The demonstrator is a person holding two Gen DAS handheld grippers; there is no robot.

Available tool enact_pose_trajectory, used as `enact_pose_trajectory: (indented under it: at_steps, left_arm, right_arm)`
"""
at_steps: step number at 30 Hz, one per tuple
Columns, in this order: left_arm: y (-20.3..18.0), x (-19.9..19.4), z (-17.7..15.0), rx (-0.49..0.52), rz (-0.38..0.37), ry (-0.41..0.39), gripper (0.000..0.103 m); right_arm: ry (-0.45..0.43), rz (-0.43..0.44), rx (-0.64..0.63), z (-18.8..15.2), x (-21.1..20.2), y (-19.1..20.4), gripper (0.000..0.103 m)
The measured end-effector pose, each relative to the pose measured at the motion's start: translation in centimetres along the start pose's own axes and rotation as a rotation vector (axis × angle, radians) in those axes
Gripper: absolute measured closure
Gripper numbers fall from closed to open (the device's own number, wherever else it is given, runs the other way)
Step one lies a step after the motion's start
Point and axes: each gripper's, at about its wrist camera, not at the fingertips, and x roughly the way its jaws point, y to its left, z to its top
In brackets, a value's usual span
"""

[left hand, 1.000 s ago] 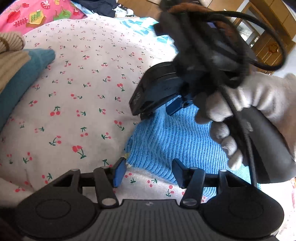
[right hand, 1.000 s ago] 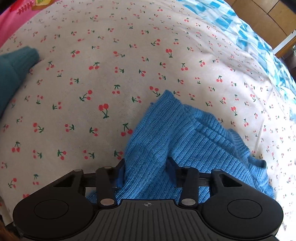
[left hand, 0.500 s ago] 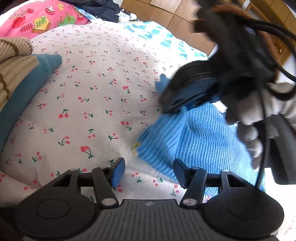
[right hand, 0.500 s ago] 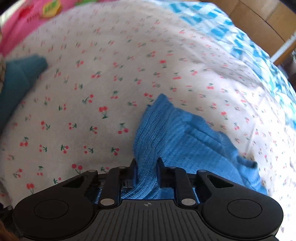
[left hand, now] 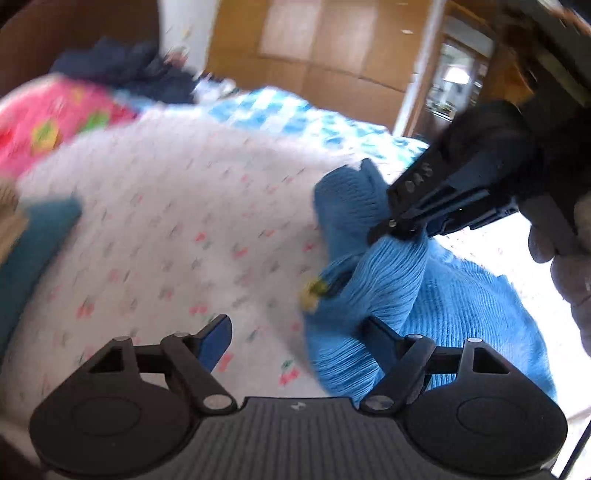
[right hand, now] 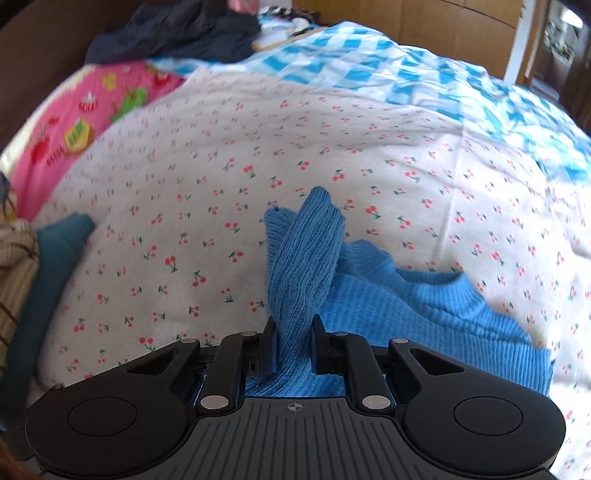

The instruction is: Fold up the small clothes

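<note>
Right gripper (right hand: 293, 345) clamped tight on a bunched fold of the blue knit sweater (right hand: 399, 306), fabric pinched between both fingers and pulled up into a twisted ridge w/ the loose end sticking up past the tips. Rest of the sweater lying rumpled on the cherry-print sheet (right hand: 221, 177) of the bed, neckline edge visible toward the right. From the left wrist cam, same sweater (left hand: 461, 325) hanging off the right gripper (left hand: 410, 230), gloved hand (left hand: 569, 258) wrapped round the handle at the right edge. Left gripper (left hand: 295, 339) wide open, nothing between the fingers; right-side finger sitting against/over the sweater's edge, can't tell if actually touching, left-side finger over bare sheet. Left view pretty motion-blurred tbh. Teal garment (right hand: 44, 280) plus a beige striped knit (right hand: 14, 266) piled at the left edge, well apart from the sweater. Pink patterned fabric (right hand: 70, 125) and blue-white checked blanket (right hand: 406, 66) further back, dark clothes heap (right hand: 173, 33) at the far end.
</note>
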Motion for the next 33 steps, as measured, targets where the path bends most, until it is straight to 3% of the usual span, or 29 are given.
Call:
enact_pose_trajectory:
  at_steps: [4,9,13,18,23,27,28,29,31,33]
  left_arm:
    - [-2.2,0.2,0.4,0.084,-0.075,0.001,0.064]
    - [-5.9,-0.6,1.5,0.140,-0.185,0.006,0.077]
    - [-10.6,-2.1,0.9,0.276,-0.263,-0.034,0.078]
    - [-15.0,1.0,-1.9,0.387,-0.268,0.091,0.078]
    - [-17.3,1.1,-3.7,0.494,-0.229,0.110,0.078]
    - [-18.5,0.9,-4.4,0.531,-0.200,0.106,0.078]
    - [-18.9,0.9,-4.5,0.544,-0.191,0.107,0.078]
    - [-19.2,0.8,-4.6,0.558,-0.183,0.107,0.078]
    - [-19.7,0.5,-4.6,0.579,-0.170,0.107,0.078]
    - [-20.1,0.3,-4.3,0.582,-0.165,0.109,0.078]
  right_arm:
    - [-0.045,0.063,0.098,-1.1,-1.5,-3.0,0.089]
    - [-0.141,0.137,0.256,-3.7,-4.7,-8.4,0.089]
    - [-0.211,0.194,0.417,-7.0,-6.7,-14.3,0.089]
    - [-0.205,0.267,0.681,-13.1,-3.5,-20.6,0.087]
    - [-0.255,0.329,0.753,-15.8,-2.3,-21.3,0.081]
    - [-0.267,0.356,0.744,-15.3,-1.7,-21.2,0.059]
    - [-0.276,0.344,0.735,-15.0,-1.4,-21.0,0.059]
    - [-0.288,0.321,0.725,-15.1,-1.3,-20.8,0.060]
    - [-0.308,0.310,0.728,-15.7,-1.2,-20.8,0.083]
    - [-0.324,0.359,0.762,-16.6,-1.4,-21.8,0.085]
